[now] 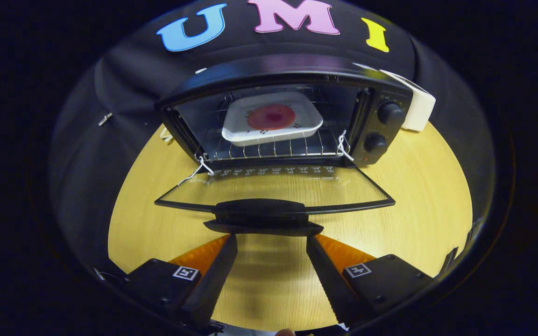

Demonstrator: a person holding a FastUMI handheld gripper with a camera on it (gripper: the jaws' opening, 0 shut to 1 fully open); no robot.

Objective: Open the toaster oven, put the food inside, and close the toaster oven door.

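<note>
Nearest us, our gripper (271, 235) is spread wide and empty, tips just short of the door handle (262, 207); we judge it best to come under the handle's middle and lift evenly. The glass door (273, 186) lies flat toward us, long axis left-right, and farther in, the food tray (271, 119) sits on the toaster oven (287, 74) rack.

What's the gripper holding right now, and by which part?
Nothing. The gripper is open, its fingers just short of the handle of the lowered oven door.

Recording booth (black cloth wall (124, 93) behind), toaster oven (287, 116) on wooden table (428, 186).
</note>
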